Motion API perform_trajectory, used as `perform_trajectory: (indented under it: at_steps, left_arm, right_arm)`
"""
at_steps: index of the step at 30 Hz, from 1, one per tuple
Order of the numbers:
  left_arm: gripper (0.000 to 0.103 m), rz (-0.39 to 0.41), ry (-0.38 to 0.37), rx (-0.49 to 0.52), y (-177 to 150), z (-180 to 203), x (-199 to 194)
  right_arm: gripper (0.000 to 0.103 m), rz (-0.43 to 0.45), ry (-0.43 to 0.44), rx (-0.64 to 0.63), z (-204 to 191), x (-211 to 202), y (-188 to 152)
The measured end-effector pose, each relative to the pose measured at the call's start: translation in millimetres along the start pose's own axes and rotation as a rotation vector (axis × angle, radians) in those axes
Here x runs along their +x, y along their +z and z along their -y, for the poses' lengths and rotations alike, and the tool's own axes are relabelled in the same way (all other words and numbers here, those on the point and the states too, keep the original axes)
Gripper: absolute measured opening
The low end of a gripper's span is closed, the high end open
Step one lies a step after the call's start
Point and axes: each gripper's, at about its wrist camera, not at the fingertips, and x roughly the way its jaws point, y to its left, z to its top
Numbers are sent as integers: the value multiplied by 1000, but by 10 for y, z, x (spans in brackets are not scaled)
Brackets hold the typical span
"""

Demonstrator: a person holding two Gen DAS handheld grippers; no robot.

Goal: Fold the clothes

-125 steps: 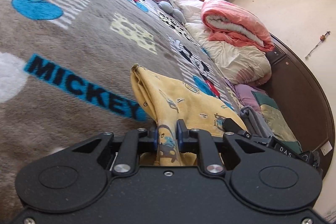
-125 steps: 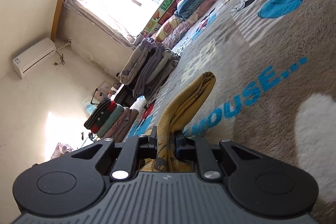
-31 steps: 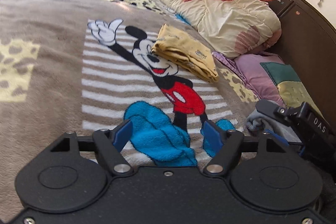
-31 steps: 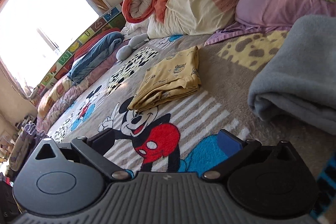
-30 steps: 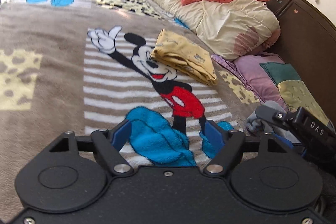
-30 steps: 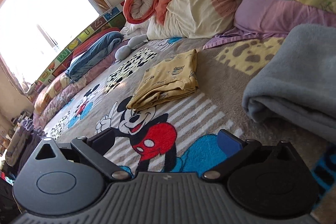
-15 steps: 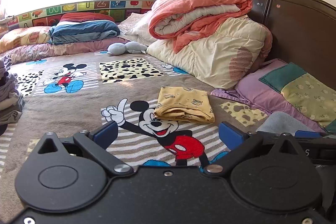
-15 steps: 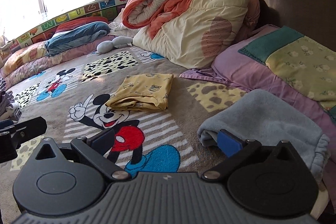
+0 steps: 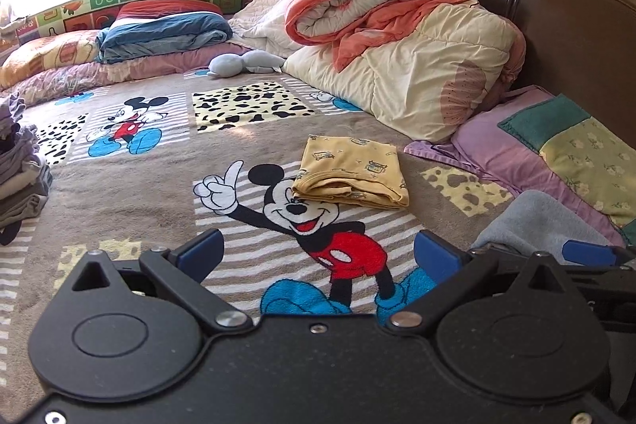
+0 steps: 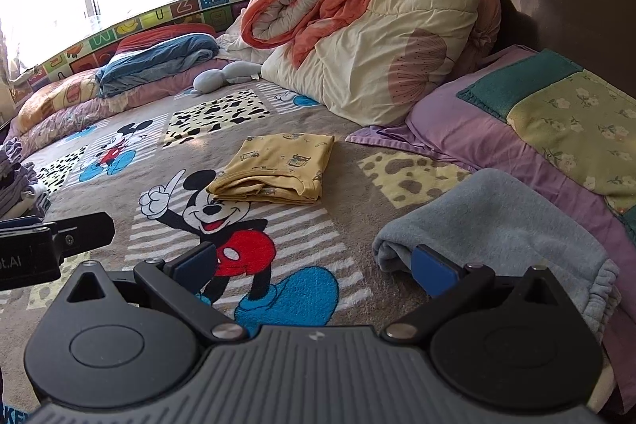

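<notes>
**Eng:** Left gripper (image 9: 318,251) has its jaws spread as wide as they go, nothing between the blue pads (image 9: 200,252). Right gripper (image 10: 314,265) is the same: wide, empty. You hold nothing.

**Op:** Where's the work?

**Eng:** Folded yellow printed garment (image 9: 351,171) lies flat on the Mickey Mouse blanket (image 9: 254,237), just above the printed head, well ahead of both grippers. From the layered edge facing you, I'd judge it done. Grey fleece garment (image 10: 493,225) sits bunched just beyond your right gripper's right pad, near the purple pillow (image 10: 457,122). Probably next.

**Op:** How will it handle?

**Eng:** Judgement only: soft, light, limp, thicker than the yellow one. It'll sag and drag on the pile blanket rather than slide. No stiffness, so one pinch point just bunches it.

**Op:** Grip where?

**Eng:** The elastic cuff (image 10: 600,289) at the lower right looks like the firmest edge. Take that with the right, a matching hem or corner with the left, then spread. I can't tell what kind of garment it is while it's bunched.

**Op:** Pose?

**Eng:** Both grippers tilt down toward the bed, side by side, roughly level in roll, clear of the blanket. Left gripper's housing shows at the left edge of the right view.
</notes>
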Motion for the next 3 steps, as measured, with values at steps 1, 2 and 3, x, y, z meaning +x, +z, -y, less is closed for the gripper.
perform_trajectory:
  at_steps: [1, 2, 3]
  left_arm:
    - [103, 5, 6, 3, -5, 2, -15]
    - [103, 12, 12, 8, -8, 7, -33]
    - [103, 18, 18, 13, -10, 13, -51]
  right_arm:
    - [103, -1, 3, -3, -6, -1, -2]
    - [103, -2, 6, -6, -11, -2, -4]
    - [103, -3, 9, -7, -13, 0, -4]
